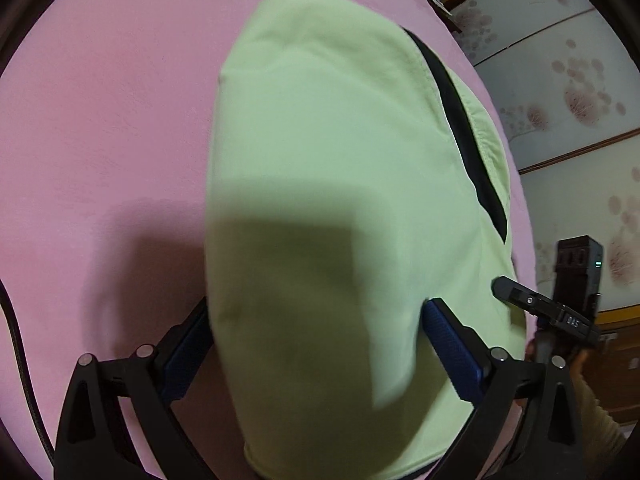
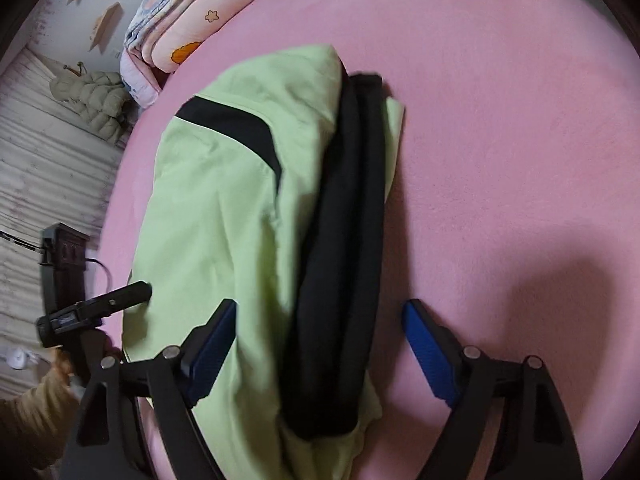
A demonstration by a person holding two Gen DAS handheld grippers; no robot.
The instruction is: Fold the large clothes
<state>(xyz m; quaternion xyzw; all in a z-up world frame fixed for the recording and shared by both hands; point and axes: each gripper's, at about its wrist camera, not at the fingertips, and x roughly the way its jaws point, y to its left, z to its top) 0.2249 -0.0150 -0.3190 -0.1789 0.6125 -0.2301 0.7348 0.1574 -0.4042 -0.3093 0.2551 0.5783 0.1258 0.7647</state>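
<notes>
A light green garment [image 1: 328,152] with black trim lies folded into a long narrow shape on the pink bed sheet [image 1: 100,120]. My left gripper [image 1: 316,320] is open, its blue-padded fingers [image 1: 452,348] straddling the garment's near end. In the right wrist view the same garment [image 2: 216,216] shows a thick black band [image 2: 344,240] along its right side. My right gripper [image 2: 320,324] is open around the near end, its blue pads [image 2: 428,344] apart. Each gripper appears at the edge of the other's view: the right one [image 1: 532,304], the left one [image 2: 100,308].
The pink sheet [image 2: 500,140] covers the bed all around the garment. A folded patterned quilt [image 2: 188,20] lies at the far left corner. A padded jacket [image 2: 96,100] lies beyond the bed. Sliding doors with a floral pattern [image 1: 568,92] stand to the right.
</notes>
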